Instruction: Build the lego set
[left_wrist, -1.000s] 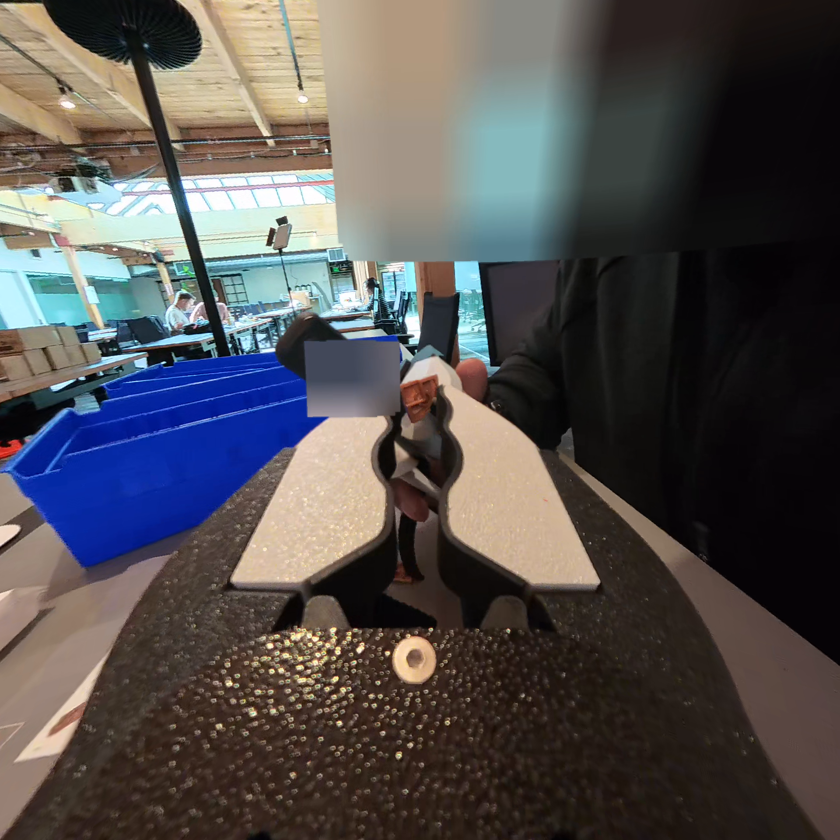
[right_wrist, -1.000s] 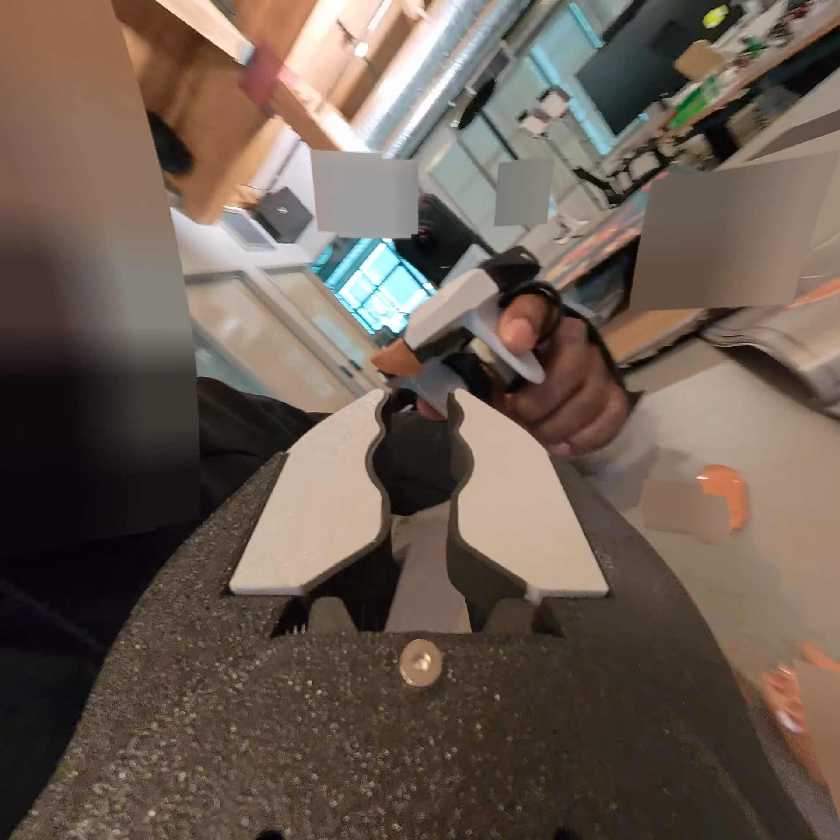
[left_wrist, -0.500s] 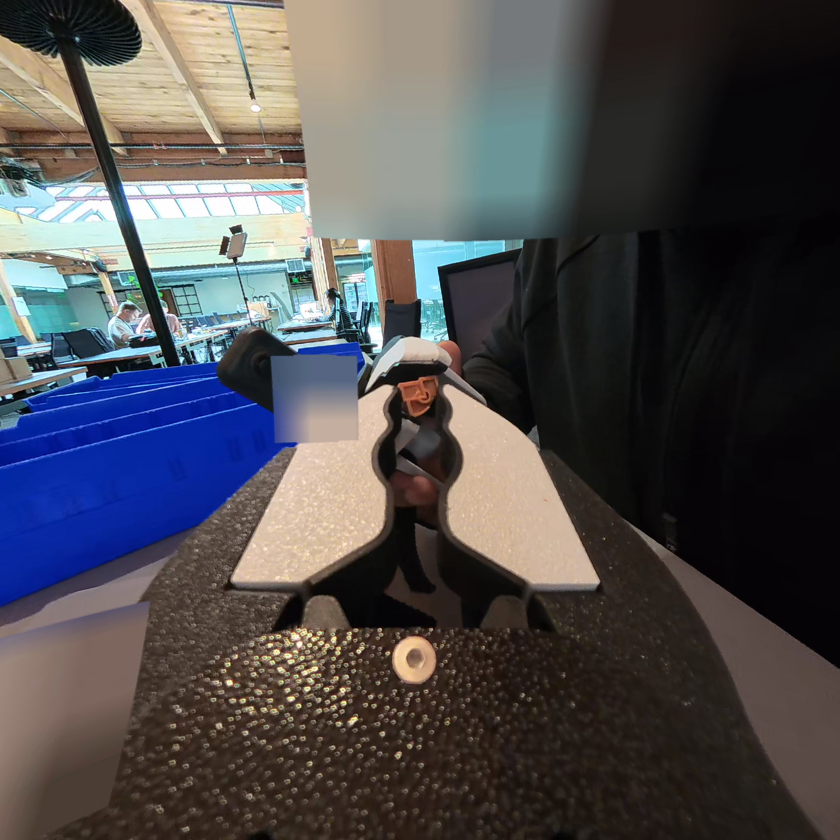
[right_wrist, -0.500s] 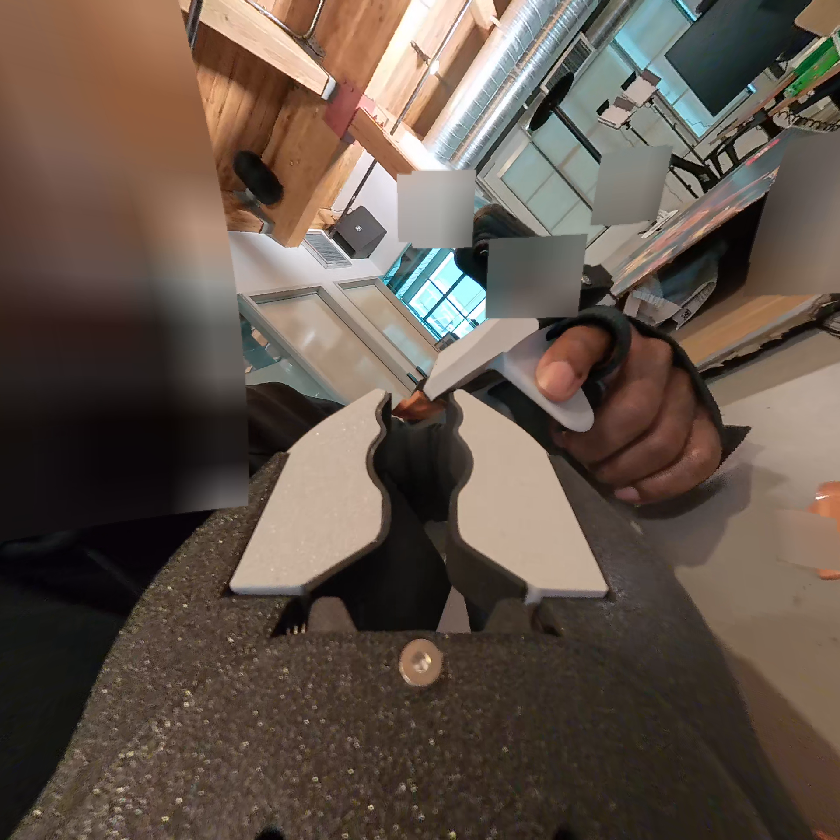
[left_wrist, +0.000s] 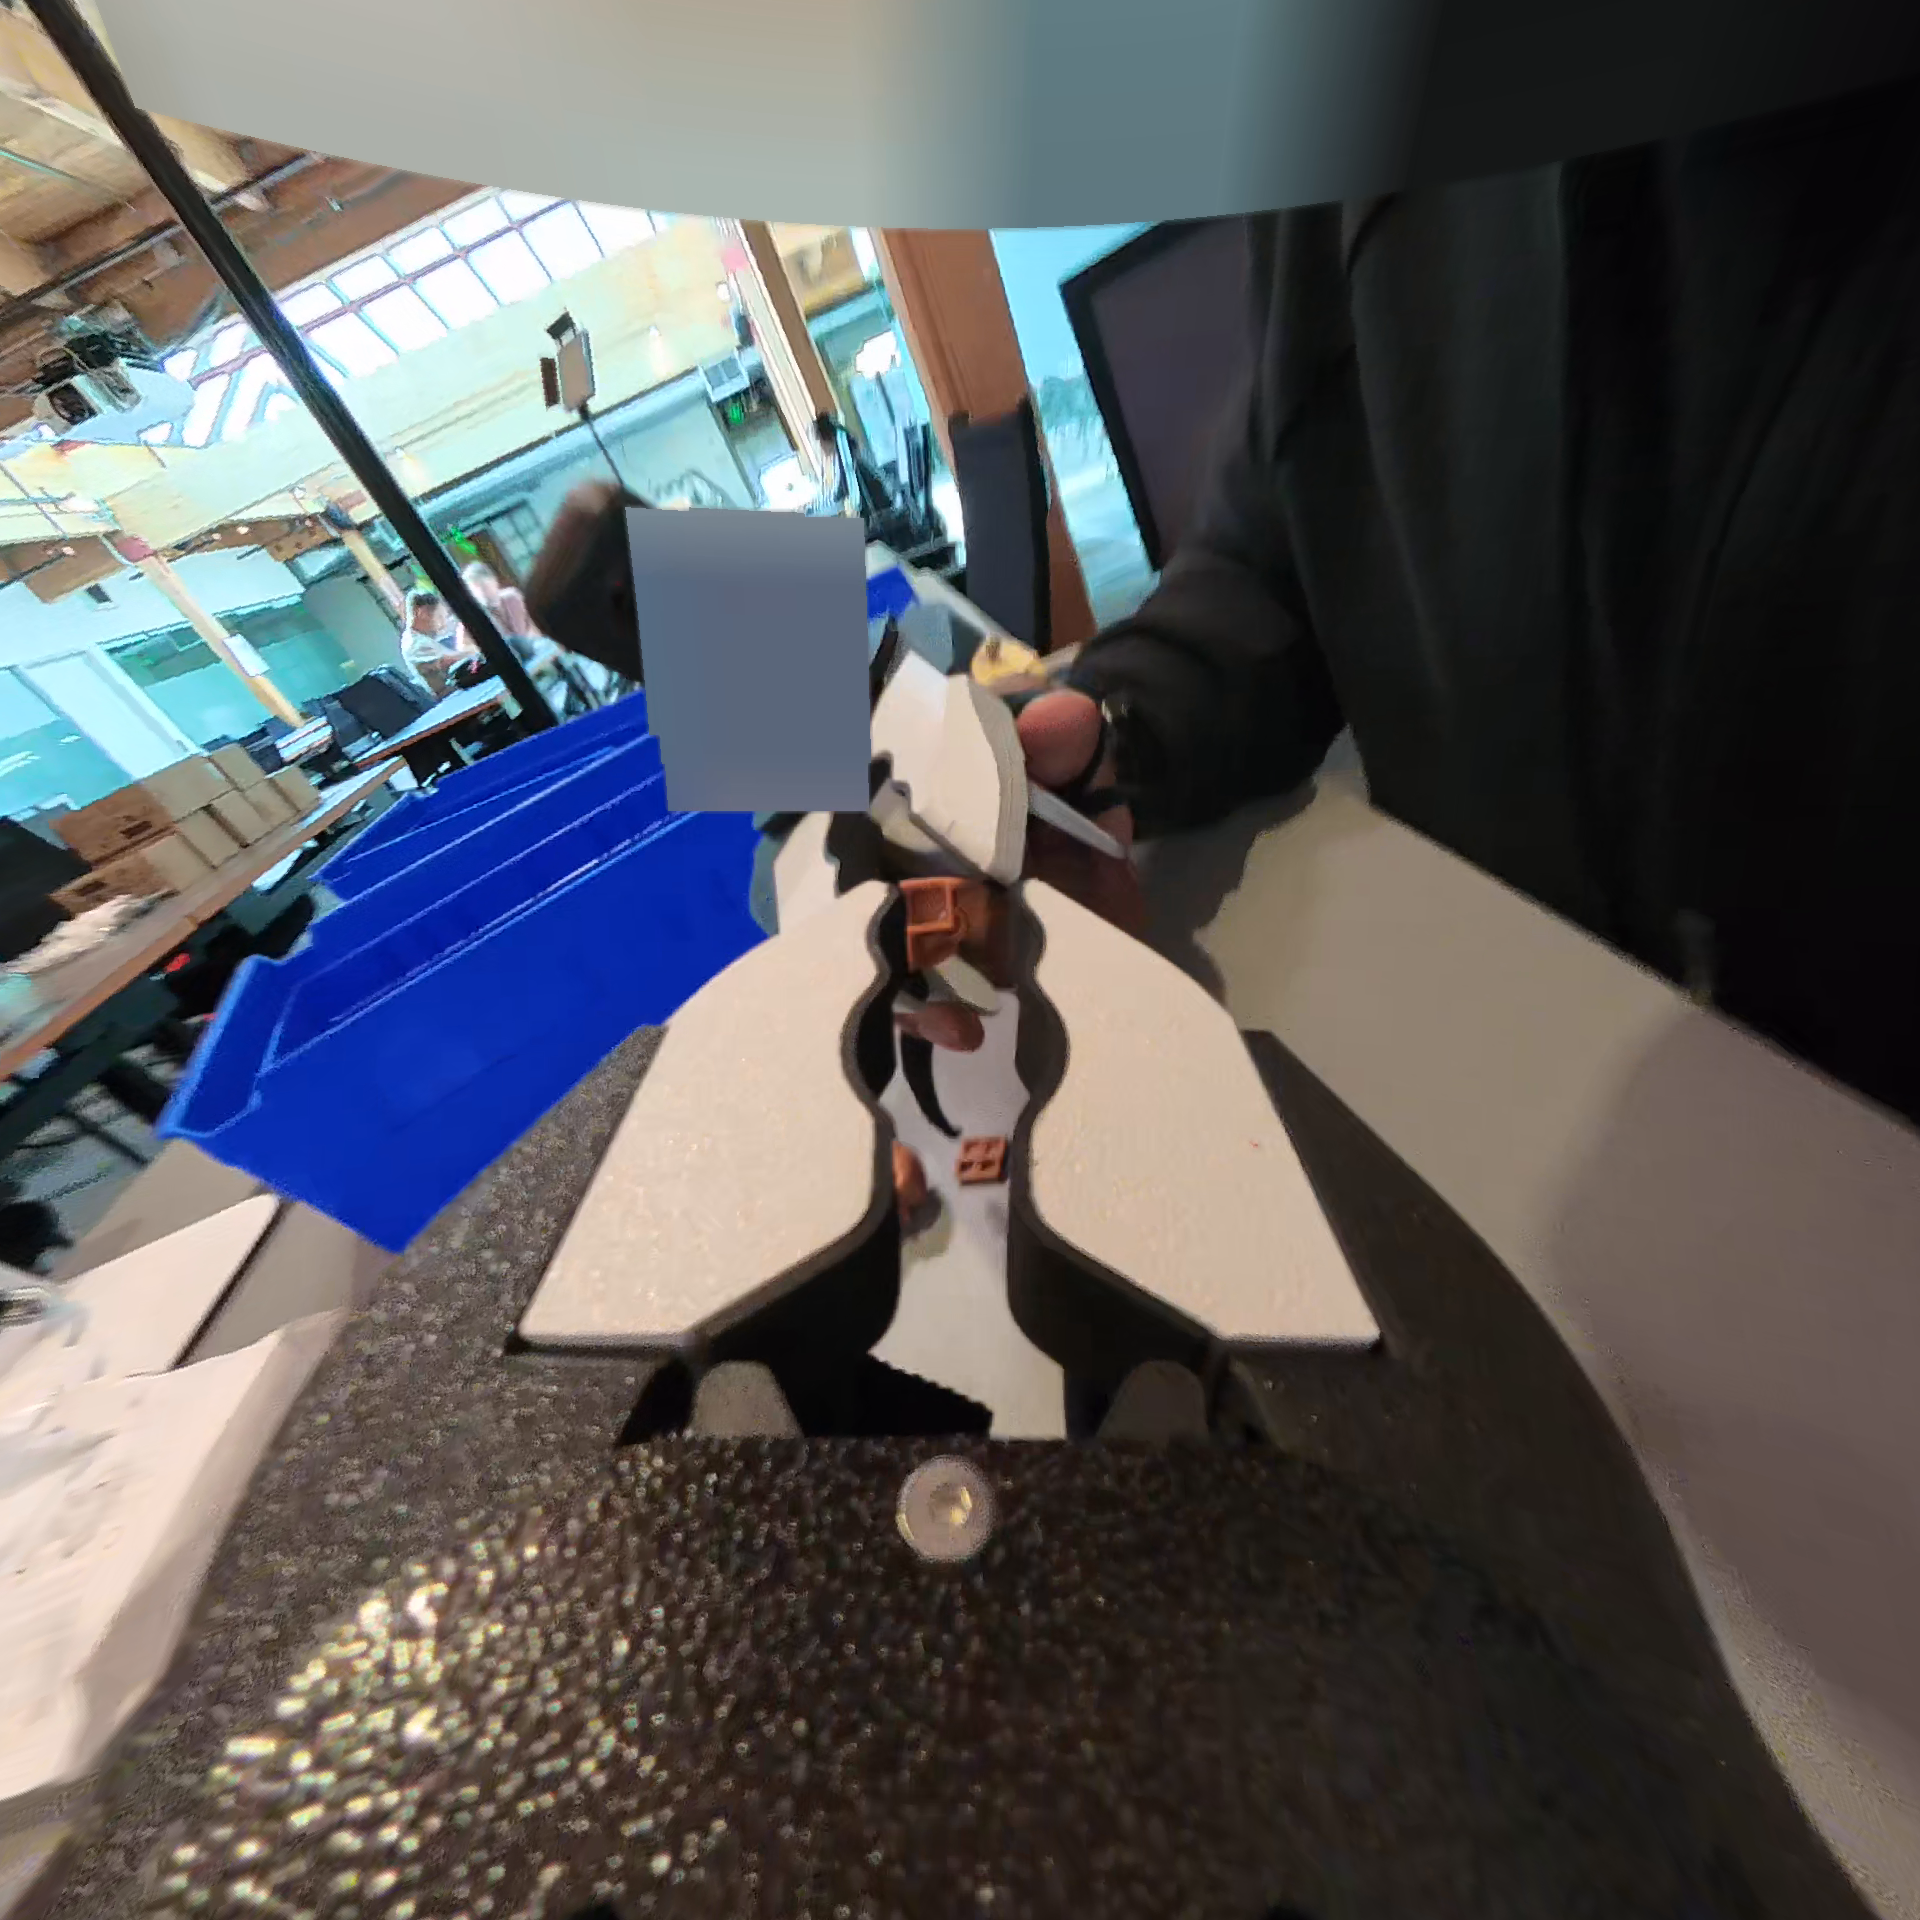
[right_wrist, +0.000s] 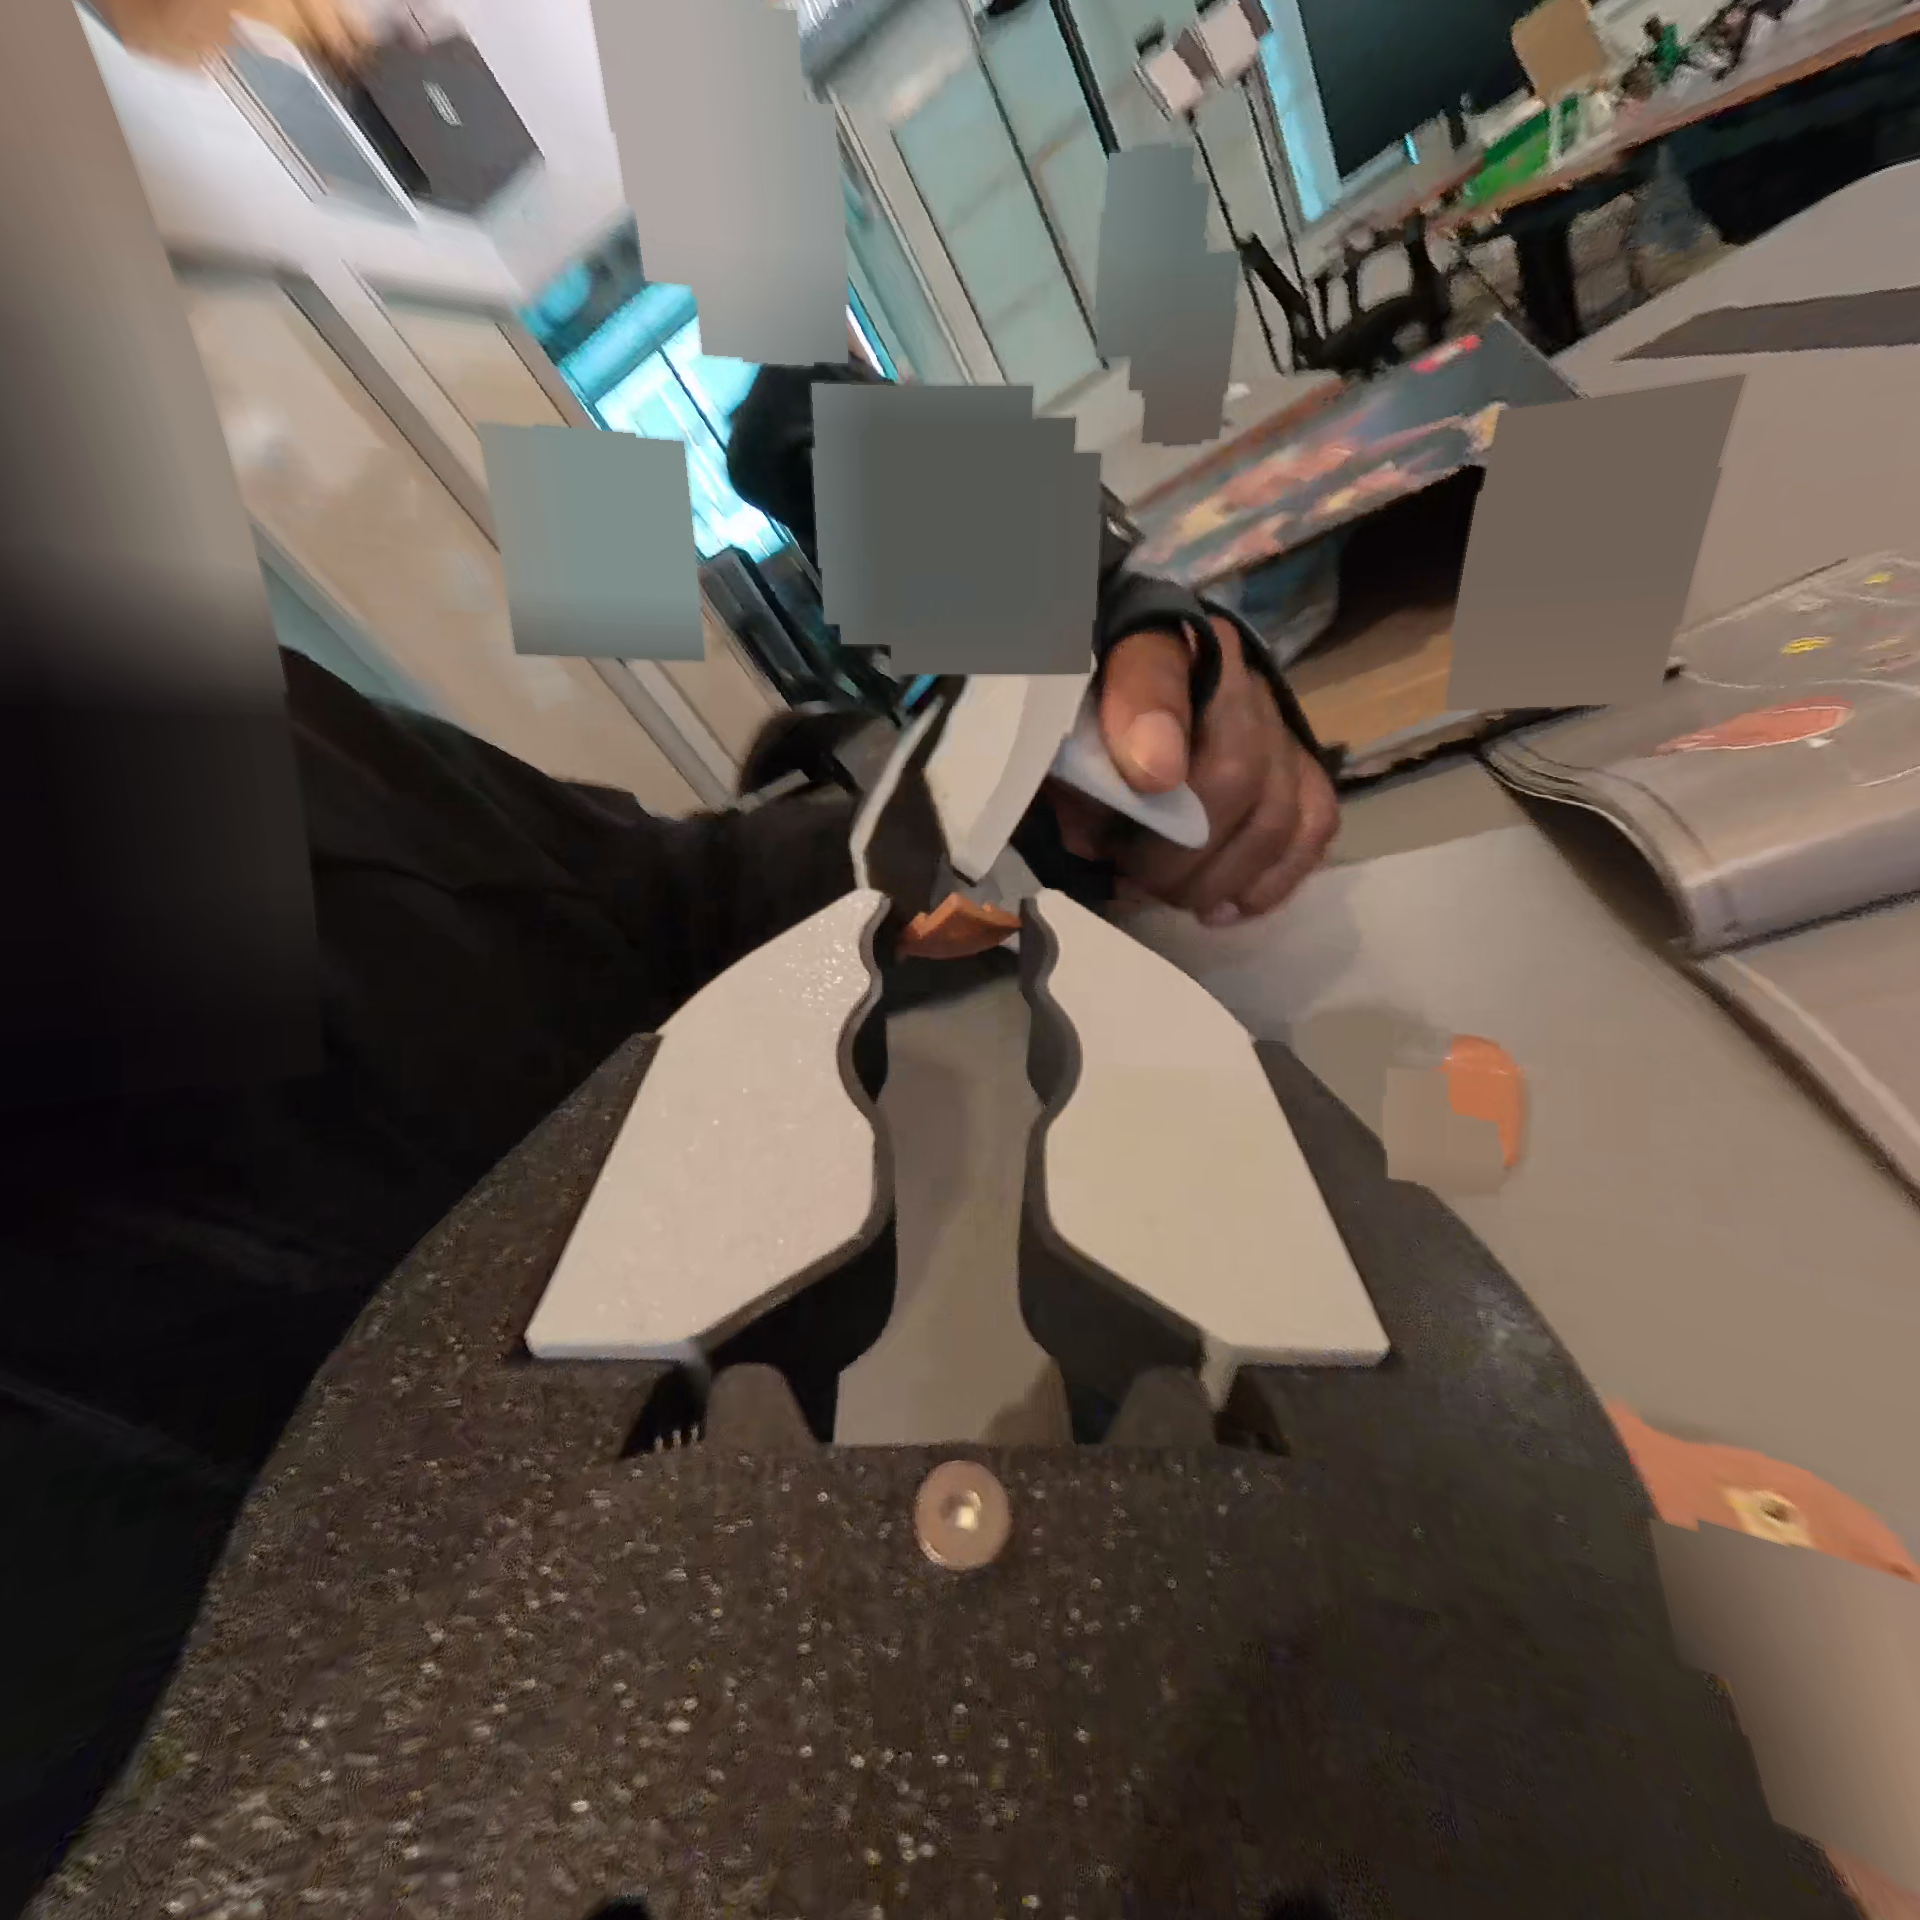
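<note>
While both grippers' fingers pinch it, the orange brick (left_wrist: 932, 920) shows its hollow underside leftward.

Two grippers (left_wrist: 954, 914) (right_wrist: 954, 914), two orange bricks (left_wrist: 932, 921) (left_wrist: 982, 1161), several blue bins (left_wrist: 436, 1029), one booklet (right_wrist: 1714, 831)

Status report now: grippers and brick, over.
Right gripper shut on orange brick. Left gripper meets it tip to tip, grip unclear. Spare brick lies on table.

Deep blue plastic storage bins (left_wrist: 436, 966) stand in a row on the pale grey table (left_wrist: 1507, 1070), left of centre. Behind them a slim black pole (left_wrist: 312, 395) rises. Stacked brown cardboard boxes (left_wrist: 177, 810) sit on a distant wooden bench.
</note>
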